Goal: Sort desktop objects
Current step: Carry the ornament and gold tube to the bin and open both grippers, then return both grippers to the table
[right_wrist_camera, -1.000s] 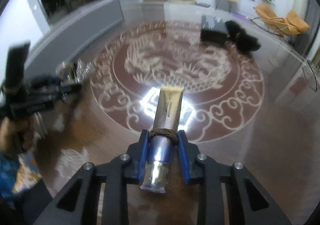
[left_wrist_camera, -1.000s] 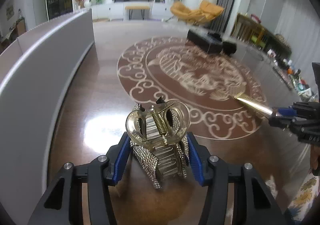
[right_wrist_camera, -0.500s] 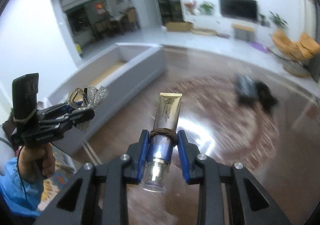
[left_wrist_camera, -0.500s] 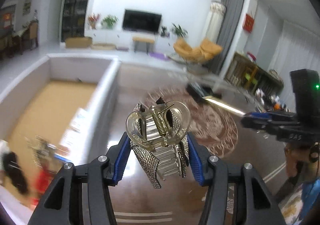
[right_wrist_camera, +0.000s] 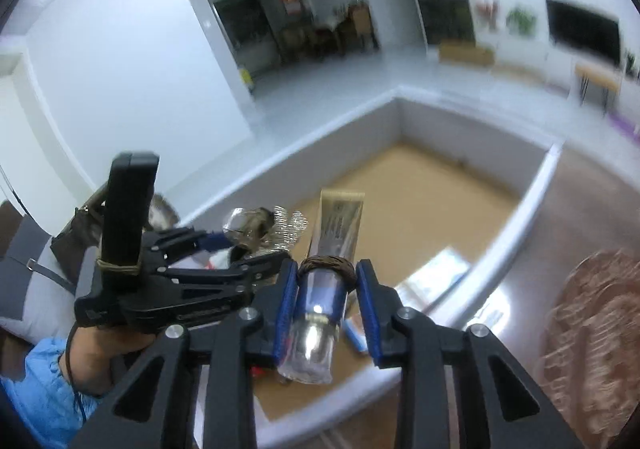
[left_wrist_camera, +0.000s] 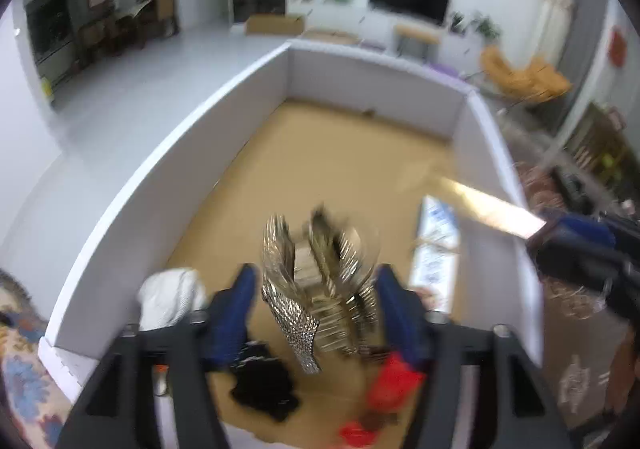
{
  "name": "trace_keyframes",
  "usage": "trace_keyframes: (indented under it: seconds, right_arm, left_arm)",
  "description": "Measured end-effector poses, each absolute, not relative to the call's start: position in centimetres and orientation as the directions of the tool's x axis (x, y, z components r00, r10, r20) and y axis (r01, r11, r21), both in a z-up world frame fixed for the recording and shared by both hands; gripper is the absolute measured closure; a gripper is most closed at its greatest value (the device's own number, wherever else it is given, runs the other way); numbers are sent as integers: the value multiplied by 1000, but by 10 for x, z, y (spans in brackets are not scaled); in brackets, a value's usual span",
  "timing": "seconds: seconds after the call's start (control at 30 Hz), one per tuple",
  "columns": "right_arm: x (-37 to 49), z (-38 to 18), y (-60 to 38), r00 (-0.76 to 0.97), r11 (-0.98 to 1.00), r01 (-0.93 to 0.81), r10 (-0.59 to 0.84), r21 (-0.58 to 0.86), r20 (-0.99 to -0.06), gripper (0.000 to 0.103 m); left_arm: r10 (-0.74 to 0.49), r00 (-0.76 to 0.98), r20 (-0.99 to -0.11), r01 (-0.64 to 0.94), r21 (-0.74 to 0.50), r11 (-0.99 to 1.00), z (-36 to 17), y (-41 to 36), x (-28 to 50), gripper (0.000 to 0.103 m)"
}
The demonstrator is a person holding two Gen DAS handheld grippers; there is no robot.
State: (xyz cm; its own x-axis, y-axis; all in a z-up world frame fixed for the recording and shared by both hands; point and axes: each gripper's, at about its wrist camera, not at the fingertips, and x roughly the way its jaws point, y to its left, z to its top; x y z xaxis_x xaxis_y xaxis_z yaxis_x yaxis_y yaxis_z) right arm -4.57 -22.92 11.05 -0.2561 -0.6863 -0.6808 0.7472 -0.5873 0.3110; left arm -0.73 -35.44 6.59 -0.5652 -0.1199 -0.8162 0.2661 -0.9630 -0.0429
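Both grippers now over box (left_wrist_camera: 472, 97); glittery hair clip (left_wrist_camera: 316, 281) released.

Both hand-held grippers, formerly over floor, now above white box (left_wrist_camera: 168, 153), jaws opening off hair claw (left_wrist_camera: 316, 281) and tube (right_wrist_camera: 336, 241).

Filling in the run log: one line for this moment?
left hand-held gripper: opening, hair claw released | right hand-held gripper: opening, tube between | over box
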Motion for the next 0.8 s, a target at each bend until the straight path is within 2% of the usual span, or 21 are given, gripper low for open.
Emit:
trace_keyframes:
  seconds: [0.03, 0.1, 0.13, 0.27, 0.33, 0.37, 0.5, 0.57, 0.7, 0.8]
  right_arm:
    - [-51, 99, -237, -224, -599, 727, -669, 336, -709, 50]
    - [-54, 89, -237, -213, -617, 698, -663, 363, -718, 39]
    - [-53, 89, -230, -218, -612, 694, -681, 380, -699, 37]
    - [-49, 101, -184, -296, -622, 695, -704, 361, -645, 23]
    - [-45, 106, -144, -375, -658, 686, -686, 311, -624, 11]
    - [-41, 104, -122, -419, -689, 671, -658, 275, -625, 9]
    - [-32, 78, -28, -558, -817, 562, -492, 132, -668, 7]
    - [-31, 50, 31, -611, -889, 456, -345, 40, -712, 7]
    - [-33, 10, 130, -629, -964, 263, -133, -49, -766, 7]
    - [-33, -7, 187, -607, -987, 155, -55, -50, -793, 7]
  left_arm:
    - [-139, -553, -821, 285, -29, -958, 63, -357, -6, 14]
    - [-142, -589, -796, 300, -52, -952, 66, -359, 4, 11]
    - [-148, -600, -786, 306, -55, -951, 68, -358, 8, 6]
    - [-161, -657, -736, 300, -59, -952, 81, -338, 24, 6]
    - [-153, -694, -703, 269, -57, -962, 94, -316, 33, 6]
    - [-140, -720, -680, 238, -52, -970, 103, -298, 38, 6]
    - [-33, -795, -605, 85, -57, -995, 132, -231, 50, 4]
    - [54, -812, -581, -12, -75, -997, 139, -188, 56, 0]
    - [239, -730, -641, -186, -151, -971, 115, -103, 40, 0]
    - [262, -651, -713, -225, -148, -963, 72, -42, 9, 0]
